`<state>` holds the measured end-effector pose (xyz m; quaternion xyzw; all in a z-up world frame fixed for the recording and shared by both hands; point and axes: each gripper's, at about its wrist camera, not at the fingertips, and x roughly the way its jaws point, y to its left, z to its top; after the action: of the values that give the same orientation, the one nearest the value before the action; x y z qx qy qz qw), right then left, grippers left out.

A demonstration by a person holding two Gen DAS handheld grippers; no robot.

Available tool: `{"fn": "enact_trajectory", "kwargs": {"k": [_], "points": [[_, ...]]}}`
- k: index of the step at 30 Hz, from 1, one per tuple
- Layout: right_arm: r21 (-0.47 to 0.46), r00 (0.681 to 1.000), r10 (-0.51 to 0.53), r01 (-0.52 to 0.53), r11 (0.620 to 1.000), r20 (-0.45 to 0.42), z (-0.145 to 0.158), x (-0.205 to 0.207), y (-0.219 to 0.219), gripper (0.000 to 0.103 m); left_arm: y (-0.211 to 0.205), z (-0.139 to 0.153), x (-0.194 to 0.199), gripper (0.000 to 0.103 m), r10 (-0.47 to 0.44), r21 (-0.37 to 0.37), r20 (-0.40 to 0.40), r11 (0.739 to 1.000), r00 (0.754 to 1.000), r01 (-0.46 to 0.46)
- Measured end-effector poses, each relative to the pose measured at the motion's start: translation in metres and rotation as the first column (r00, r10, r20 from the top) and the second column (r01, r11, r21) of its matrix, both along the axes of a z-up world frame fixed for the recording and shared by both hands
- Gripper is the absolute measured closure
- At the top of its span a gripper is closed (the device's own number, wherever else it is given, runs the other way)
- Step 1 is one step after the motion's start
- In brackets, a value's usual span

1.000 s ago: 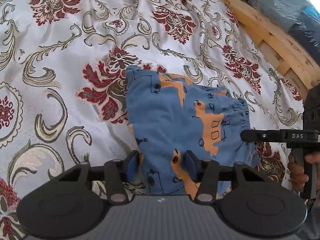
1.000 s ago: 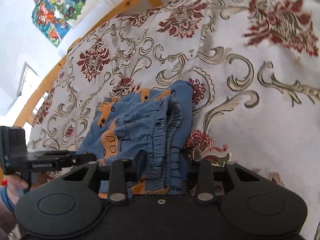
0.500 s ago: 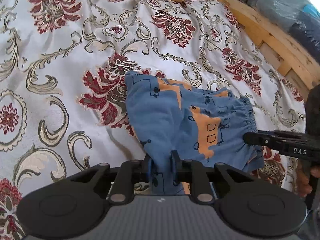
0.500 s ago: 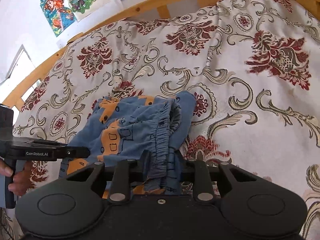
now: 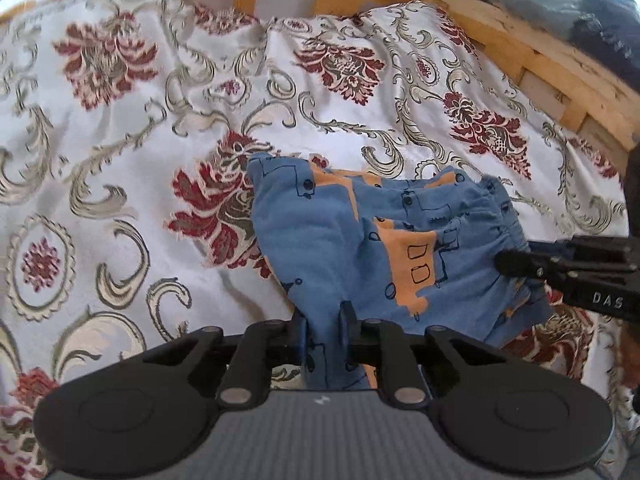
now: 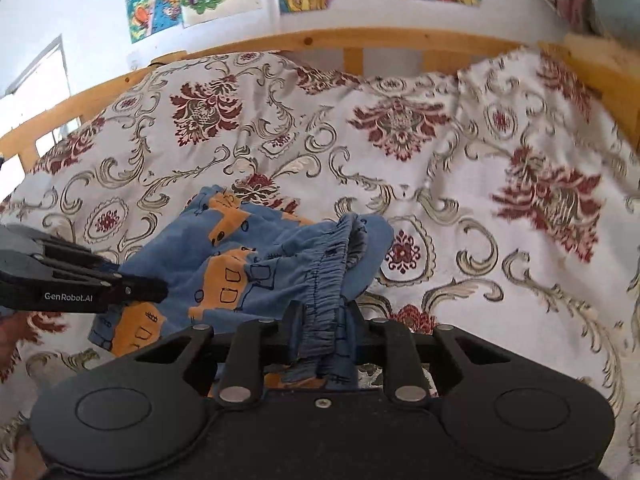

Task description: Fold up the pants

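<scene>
Pants [image 5: 360, 236] pinched, floral bedspread [image 5: 132, 152] beneath

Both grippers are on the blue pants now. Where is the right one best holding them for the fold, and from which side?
Judging by the frames: the gathered elastic waistband, taken from the near edge. It is the thick, ridged part, and the right gripper is already clamped on it; the left gripper pinches the thinner leg end of the pants.

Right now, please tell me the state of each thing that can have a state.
blue pants: folded into a bundle on the bedspread, near edge lifted.
left gripper: jaws just closed, shut on a fold of the pants.
right gripper: jaws just closed, shut on the gathered waistband.
bedspread: spread on the bed, wrinkled.
</scene>
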<state>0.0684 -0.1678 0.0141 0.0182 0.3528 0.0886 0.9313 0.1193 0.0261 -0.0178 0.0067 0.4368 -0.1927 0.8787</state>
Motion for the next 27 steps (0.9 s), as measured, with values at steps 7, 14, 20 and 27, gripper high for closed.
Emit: {"fn": "enact_trajectory", "kwargs": {"k": [7,14,20,27], "points": [[-0.117,0.991,0.042,-0.027,0.993,0.127,0.017,-0.008,0.019,0.081,-0.012,0.011,-0.027,0.088,-0.019,0.101,0.137,0.995,0.990,0.005],[-0.157,0.974,0.076,-0.042,0.987,0.215,0.034,0.039,0.022,0.081,-0.014,0.031,-0.018,0.088,-0.028,0.124,0.235,0.992,0.971,-0.002],[-0.137,0.970,0.083,-0.052,0.989,0.229,0.035,0.094,0.013,0.081,-0.008,0.046,0.027,0.088,0.020,0.089,0.279,0.995,0.960,-0.046],[-0.174,0.978,0.101,-0.069,0.982,0.184,0.013,0.137,0.012,0.081,-0.002,0.041,0.082,0.088,0.042,0.054,0.281,0.997,0.959,-0.060]]}}
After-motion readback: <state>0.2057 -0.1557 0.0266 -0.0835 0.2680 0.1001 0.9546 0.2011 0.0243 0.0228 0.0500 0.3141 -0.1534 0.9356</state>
